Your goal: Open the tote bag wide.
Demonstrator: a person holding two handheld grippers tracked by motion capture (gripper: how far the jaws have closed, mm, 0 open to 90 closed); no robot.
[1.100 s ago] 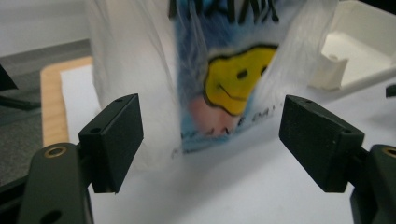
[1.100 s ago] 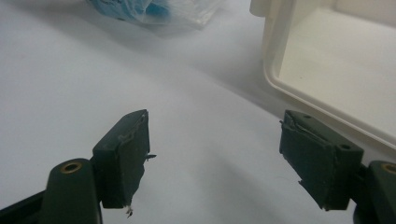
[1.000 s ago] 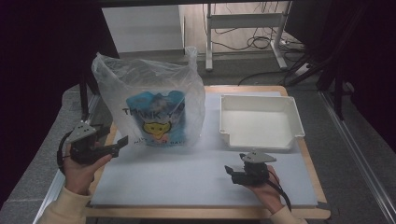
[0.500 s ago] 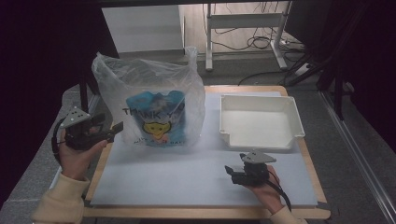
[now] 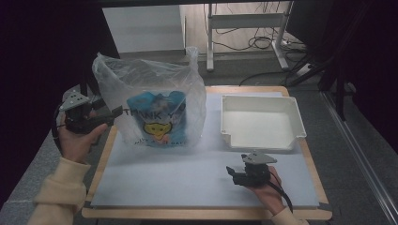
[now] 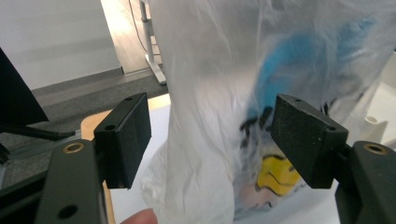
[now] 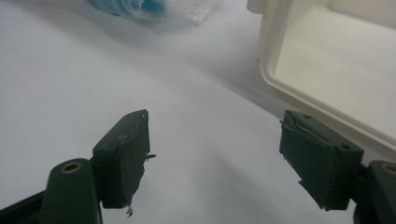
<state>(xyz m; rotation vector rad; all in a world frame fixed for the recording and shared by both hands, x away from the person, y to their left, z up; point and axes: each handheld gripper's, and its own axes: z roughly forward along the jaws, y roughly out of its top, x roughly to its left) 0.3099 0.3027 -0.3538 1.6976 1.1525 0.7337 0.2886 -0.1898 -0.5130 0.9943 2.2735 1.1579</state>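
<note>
A clear plastic bag (image 5: 155,108) stands upright at the table's left, holding a blue packet (image 5: 157,110) with a yellow face printed on it. My left gripper (image 5: 117,112) is at the bag's left edge, pointing right. In the left gripper view its jaws (image 6: 210,126) stand wide apart with the bag's (image 6: 280,70) crinkled plastic between them and neither pad pressing on it; they have just been closing a little. My right gripper (image 5: 231,171) rests low on the mat near the front. It (image 7: 215,140) is open with nothing between its jaws.
A white tray (image 5: 258,99) with nothing in it sits at the right rear, and its rim (image 7: 299,88) lies just beyond the right gripper. A pale mat (image 5: 187,178) covers the wooden table. Desk legs and cables stand on the floor behind.
My left hand has lifted and moved farther back along the table's left edge, so its jaws now reach the bag's side. The right hand has not moved.
</note>
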